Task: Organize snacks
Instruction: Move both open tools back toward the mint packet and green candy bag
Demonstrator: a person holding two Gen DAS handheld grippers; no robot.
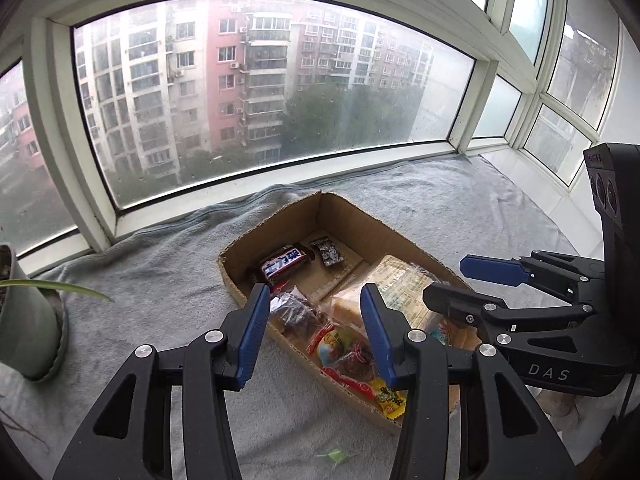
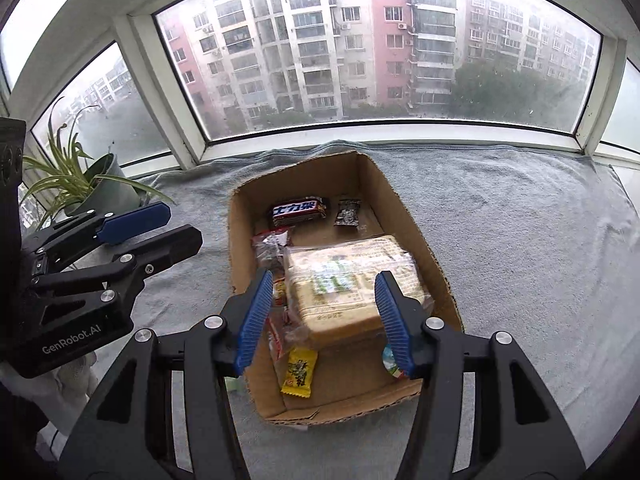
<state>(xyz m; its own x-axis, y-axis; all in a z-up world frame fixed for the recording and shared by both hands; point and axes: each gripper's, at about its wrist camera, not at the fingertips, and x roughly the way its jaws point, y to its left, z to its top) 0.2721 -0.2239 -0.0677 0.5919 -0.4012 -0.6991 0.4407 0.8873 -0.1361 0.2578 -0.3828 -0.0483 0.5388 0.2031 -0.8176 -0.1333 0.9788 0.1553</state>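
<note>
An open cardboard box [image 1: 362, 222] [image 2: 408, 204] sits on a grey towel and holds snacks: a Snickers bar [image 1: 285, 263] [image 2: 299, 210], a small black packet [image 1: 327, 253] [image 2: 347, 212], a large wrapped cake pack [image 1: 396, 286] [image 2: 352, 280], a dark clear-wrapped snack [image 1: 294, 310] [image 2: 269, 249], red-wrapped sweets [image 1: 340, 350] and a yellow candy [image 1: 390, 398] [image 2: 299, 371]. My left gripper [image 1: 316, 336] is open and empty above the box's near left side; it also shows in the right wrist view [image 2: 160, 228]. My right gripper [image 2: 326, 320] is open and empty over the cake pack; it also shows in the left wrist view [image 1: 468, 284].
A potted plant [image 1: 24, 320] [image 2: 100, 188] stands at the left on the grey towel [image 1: 460, 208] [image 2: 520, 240]. The window [image 1: 248, 88] [image 2: 380, 48] runs along the back. A small green scrap [image 1: 334, 455] lies on the towel before the box.
</note>
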